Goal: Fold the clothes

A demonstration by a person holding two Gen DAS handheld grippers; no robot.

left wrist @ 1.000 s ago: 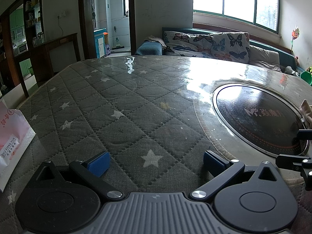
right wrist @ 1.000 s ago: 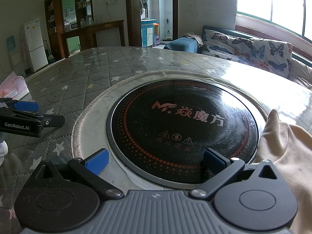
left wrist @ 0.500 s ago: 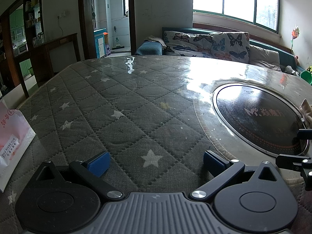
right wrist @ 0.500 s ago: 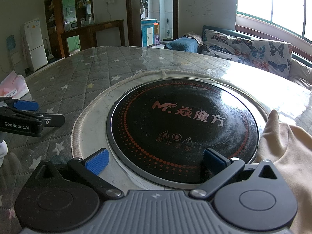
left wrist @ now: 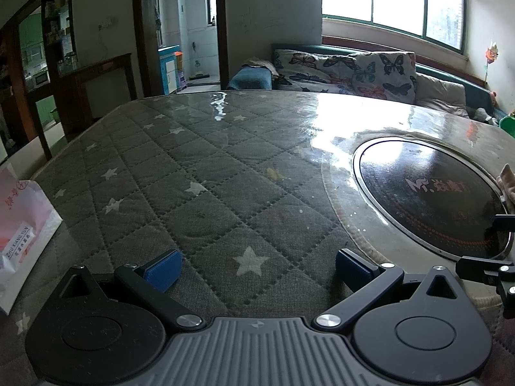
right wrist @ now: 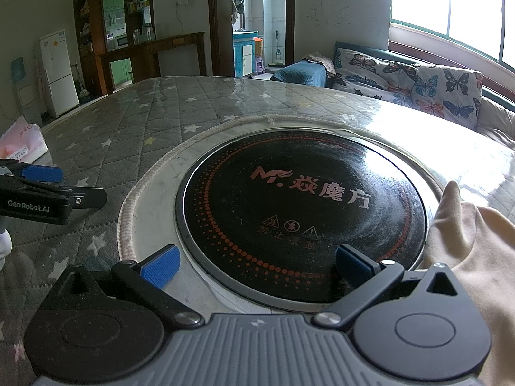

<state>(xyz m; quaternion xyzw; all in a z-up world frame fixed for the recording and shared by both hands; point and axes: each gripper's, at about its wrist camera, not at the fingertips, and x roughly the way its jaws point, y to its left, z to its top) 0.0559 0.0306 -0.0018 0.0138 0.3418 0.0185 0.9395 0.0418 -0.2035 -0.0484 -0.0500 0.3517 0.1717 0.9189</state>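
Your cloth (right wrist: 476, 257) lies at the right edge of the table (right wrist: 180, 112), a beige heap whose near fold runs up against the rim of the black hob (right wrist: 302, 212) set into the tabletop. One peak of it stands up just beside the hob's right side; the rest spills out of the right wrist view, so you cannot tell what garment it is or how it is laid. In the left wrist view only a small corner of it shows, past the hob.

Your right gripper (right wrist: 257, 265) is spread wide with nothing between the blue pads (right wrist: 159, 267), hanging over the near rim of the hob, the cloth just beside its right finger. Your left gripper (left wrist: 256, 267) is likewise spread and empty, well apart from the cloth, over the quilted star cover (left wrist: 193, 193).

Judge the cloth as soft and light: it looks like a fleecy or brushed knit, limp, holding loose rounded folds. It should not slip from the ribbed pads, but it will sag and bunch when you lift it, so one pinch will not spread it. The table carries a glossy clear sheet, and the cloth will probably slide easily over that.

Take it by an edge, not the middle of the heap. The raised peak beside the hob is the nearest hold for your right gripper; pinch a single layer there if you can. Bring your left gripper across to a second corner or hem before you lift, and drag it to the open quilted side.
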